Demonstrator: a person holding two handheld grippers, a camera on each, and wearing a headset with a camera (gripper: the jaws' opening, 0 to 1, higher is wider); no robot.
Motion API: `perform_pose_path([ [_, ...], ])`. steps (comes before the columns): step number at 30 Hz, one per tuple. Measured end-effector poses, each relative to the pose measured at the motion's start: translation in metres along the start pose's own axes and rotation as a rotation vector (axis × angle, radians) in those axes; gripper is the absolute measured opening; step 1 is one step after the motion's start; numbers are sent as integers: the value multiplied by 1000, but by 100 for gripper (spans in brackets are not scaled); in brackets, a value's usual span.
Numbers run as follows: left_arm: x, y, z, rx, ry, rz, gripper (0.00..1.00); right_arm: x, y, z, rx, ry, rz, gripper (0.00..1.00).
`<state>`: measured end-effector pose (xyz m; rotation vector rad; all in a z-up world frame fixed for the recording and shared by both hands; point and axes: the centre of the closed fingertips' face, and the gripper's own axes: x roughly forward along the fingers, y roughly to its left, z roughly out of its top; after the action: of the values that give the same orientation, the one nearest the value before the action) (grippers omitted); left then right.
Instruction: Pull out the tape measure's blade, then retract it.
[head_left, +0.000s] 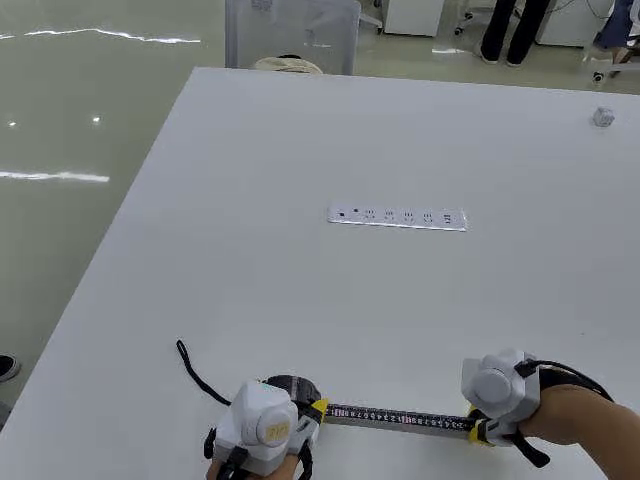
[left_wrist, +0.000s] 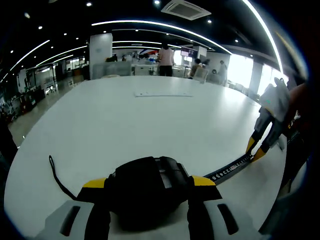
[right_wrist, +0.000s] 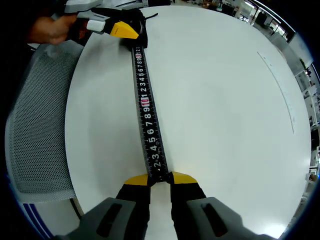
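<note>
The left gripper's (left_wrist: 149, 181) fingers are clamping the tape measure (head_left: 292, 388); the right gripper's (right_wrist: 160, 178) fingers are pinching its blade (right_wrist: 147, 125). The right is aiming leftward.

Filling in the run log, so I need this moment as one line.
left gripper: shut on tape measure case | right gripper: shut on blade tip | blade: partly out between grippers, over table | phase: cannot tell

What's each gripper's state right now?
Left gripper: closed on the tape measure.
Right gripper: closed on the end of the pulled-out blade.
</note>
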<state>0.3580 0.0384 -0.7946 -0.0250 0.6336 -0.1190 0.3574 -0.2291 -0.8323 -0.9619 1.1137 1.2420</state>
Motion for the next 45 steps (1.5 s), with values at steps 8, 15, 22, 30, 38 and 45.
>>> perform_pose_path([
  [8,-1,0,0,3,3,-2,58,0,1,0,-8,7,-3,14],
  [15,-1,-1,0,9,7,-4,58,1,0,0,-9,11,-9,15],
  [22,-1,0,0,8,2,-11,58,1,2,4,-16,3,-8,15],
  [30,-1,-1,0,7,3,-17,58,1,2,7,-12,-8,1,14],
  [38,-1,-1,0,3,5,-19,58,1,3,8,4,-9,-3,15],
  [45,0,-1,0,2,5,-22,58,2,3,12,-1,-13,-2,15],
])
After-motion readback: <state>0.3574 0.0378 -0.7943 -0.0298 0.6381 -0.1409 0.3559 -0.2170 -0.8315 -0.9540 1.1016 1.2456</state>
